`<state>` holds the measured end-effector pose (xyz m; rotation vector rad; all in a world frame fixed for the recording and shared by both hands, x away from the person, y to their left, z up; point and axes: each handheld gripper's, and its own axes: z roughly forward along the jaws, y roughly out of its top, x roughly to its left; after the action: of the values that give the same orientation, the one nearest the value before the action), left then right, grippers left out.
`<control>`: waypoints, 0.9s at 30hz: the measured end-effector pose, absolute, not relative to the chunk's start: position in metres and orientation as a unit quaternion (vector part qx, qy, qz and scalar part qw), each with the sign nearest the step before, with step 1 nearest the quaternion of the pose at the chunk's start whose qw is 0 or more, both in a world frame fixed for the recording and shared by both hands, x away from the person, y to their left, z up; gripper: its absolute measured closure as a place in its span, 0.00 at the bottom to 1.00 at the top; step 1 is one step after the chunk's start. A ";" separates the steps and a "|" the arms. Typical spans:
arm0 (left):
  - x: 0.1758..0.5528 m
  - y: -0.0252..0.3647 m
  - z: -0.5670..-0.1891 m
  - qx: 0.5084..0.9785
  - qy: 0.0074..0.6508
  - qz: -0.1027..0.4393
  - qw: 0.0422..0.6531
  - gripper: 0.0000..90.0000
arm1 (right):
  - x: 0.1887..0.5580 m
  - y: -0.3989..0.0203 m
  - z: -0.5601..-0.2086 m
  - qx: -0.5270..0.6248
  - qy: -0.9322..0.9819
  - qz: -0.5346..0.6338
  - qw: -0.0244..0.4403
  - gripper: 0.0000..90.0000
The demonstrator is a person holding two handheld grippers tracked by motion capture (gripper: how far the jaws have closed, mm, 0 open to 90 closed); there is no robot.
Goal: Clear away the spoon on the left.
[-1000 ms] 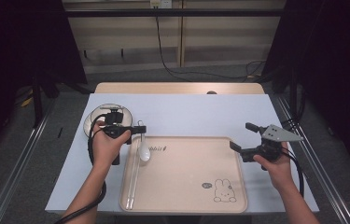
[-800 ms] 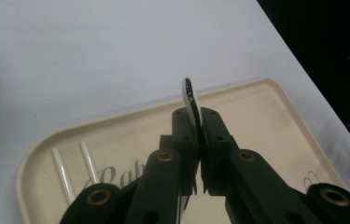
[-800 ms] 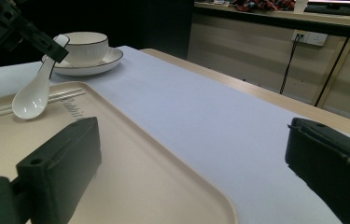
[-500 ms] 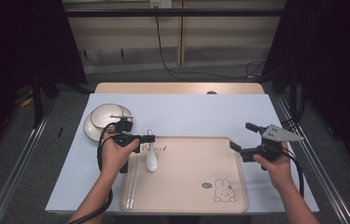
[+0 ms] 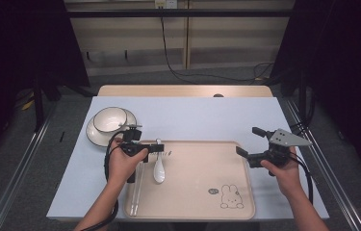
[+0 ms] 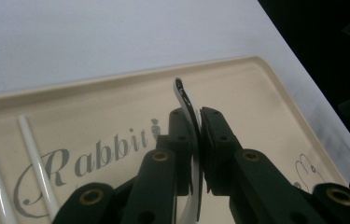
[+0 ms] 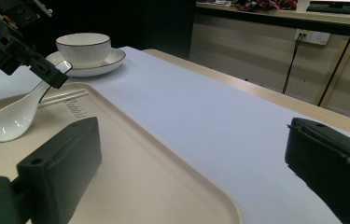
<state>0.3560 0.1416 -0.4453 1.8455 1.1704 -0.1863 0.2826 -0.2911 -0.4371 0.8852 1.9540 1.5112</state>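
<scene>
Two hand-held grippers: the left hand-held gripper (image 5: 161, 148), jaws just easing apart, pinches the spoon (image 5: 159, 169) handle, bowl resting on the tray (image 5: 202, 211) beside the chopsticks (image 5: 136, 192). Placing step; release comes next. The right hand-held gripper (image 5: 247, 142) gapes empty.

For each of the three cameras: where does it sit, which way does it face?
High view: above the person's side, facing forward and down on the tray; both forearms show.
Left gripper view: on the left gripper, along jaws pinching the spoon handle.
Right gripper view: on the right gripper, across the tray toward the bowl; jaws apart.
Shared: all three show the spoon.
</scene>
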 end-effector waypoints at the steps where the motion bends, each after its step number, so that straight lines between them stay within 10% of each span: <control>1: 0.355 0.141 -0.446 0.748 0.476 -0.077 0.456 0.92 | 0.283 -0.291 -0.437 0.325 0.721 0.556 0.254 0.03; 27: 0.363 0.142 -0.470 0.771 0.488 -0.055 0.405 0.81 | 0.282 -0.292 -0.437 0.320 0.725 0.555 0.254 0.03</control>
<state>0.3631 0.1422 -0.4696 1.9462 1.2328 -0.1394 0.2824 -0.2919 -0.4369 0.8700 1.9687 1.5068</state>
